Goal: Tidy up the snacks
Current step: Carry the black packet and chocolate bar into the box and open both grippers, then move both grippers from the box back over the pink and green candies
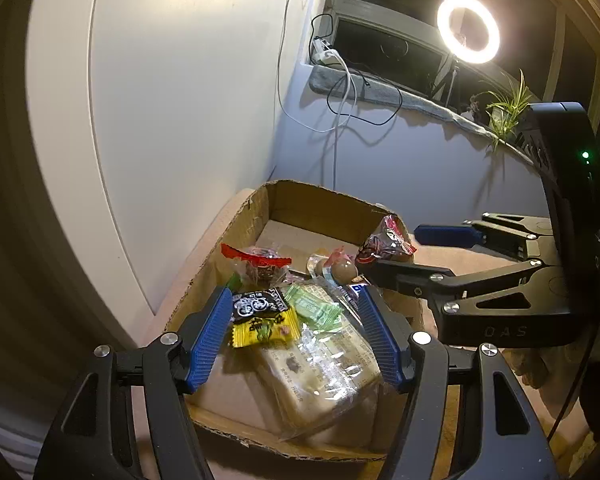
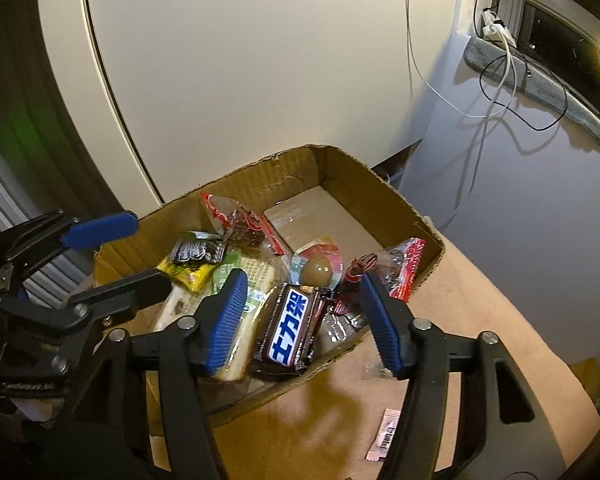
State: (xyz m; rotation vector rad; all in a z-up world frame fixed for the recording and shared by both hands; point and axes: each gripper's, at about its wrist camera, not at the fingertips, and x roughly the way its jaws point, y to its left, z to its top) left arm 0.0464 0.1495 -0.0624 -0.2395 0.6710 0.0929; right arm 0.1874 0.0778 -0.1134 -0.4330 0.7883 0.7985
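Observation:
A cardboard box (image 1: 312, 204) (image 2: 380, 188) holds several snacks: a yellow packet (image 1: 264, 330) (image 2: 188, 274), a clear-wrapped cake (image 1: 324, 376), a red-topped bag (image 1: 260, 264) (image 2: 240, 222), an egg snack (image 1: 344, 270) (image 2: 318, 270) and a brown chocolate bar (image 2: 290, 330). My left gripper (image 1: 294, 322) is open above the yellow packet and cake. My right gripper (image 2: 302, 312) is open above the chocolate bar; it also shows in the left wrist view (image 1: 396, 252), beside a red-wrapped snack (image 1: 386, 242) at the box's right wall.
The box sits on a tan surface (image 2: 480, 300) against a cream wall. A small pink sachet (image 2: 384, 434) lies on the surface in front of the box. Cables (image 1: 340, 92) hang from a windowsill with a ring light (image 1: 468, 29) and a plant (image 1: 504, 112).

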